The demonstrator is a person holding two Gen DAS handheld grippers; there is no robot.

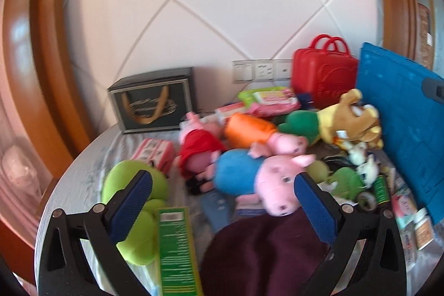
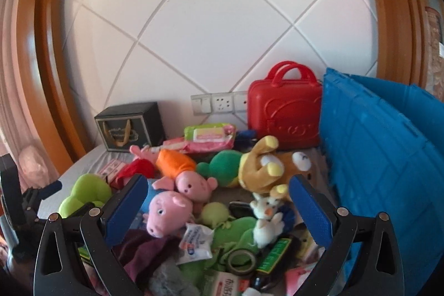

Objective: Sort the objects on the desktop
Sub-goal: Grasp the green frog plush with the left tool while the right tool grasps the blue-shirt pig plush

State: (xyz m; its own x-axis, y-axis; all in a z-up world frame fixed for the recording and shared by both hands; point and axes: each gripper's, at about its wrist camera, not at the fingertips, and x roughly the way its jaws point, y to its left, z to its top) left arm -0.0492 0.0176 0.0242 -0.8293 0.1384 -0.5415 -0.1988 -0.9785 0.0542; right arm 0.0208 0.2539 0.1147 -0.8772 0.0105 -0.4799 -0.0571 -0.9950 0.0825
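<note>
A heap of plush toys covers the table. A pink pig in blue (image 1: 258, 179) (image 2: 166, 208) lies nearest, with a pig in orange (image 1: 255, 132) (image 2: 180, 171) and a pig in red (image 1: 199, 154) behind it. A brown and yellow plush (image 1: 352, 118) (image 2: 272, 168) lies to the right by a green plush (image 1: 299, 124) (image 2: 224, 165). My left gripper (image 1: 224, 201) hangs open above a dark purple cloth (image 1: 263, 248), holding nothing. My right gripper (image 2: 219, 210) is open over a small white plush (image 2: 267, 218) and a tape roll (image 2: 241, 260).
A blue folding crate (image 1: 399, 135) (image 2: 383, 157) stands at the right, a red toy case (image 1: 322, 74) (image 2: 285, 115) and a black gift box (image 1: 152, 101) (image 2: 130, 126) by the wall. A lime plush (image 1: 133, 201) (image 2: 83, 193), a green box (image 1: 174, 248), wipe packs (image 2: 211, 133) and small packets crowd the table.
</note>
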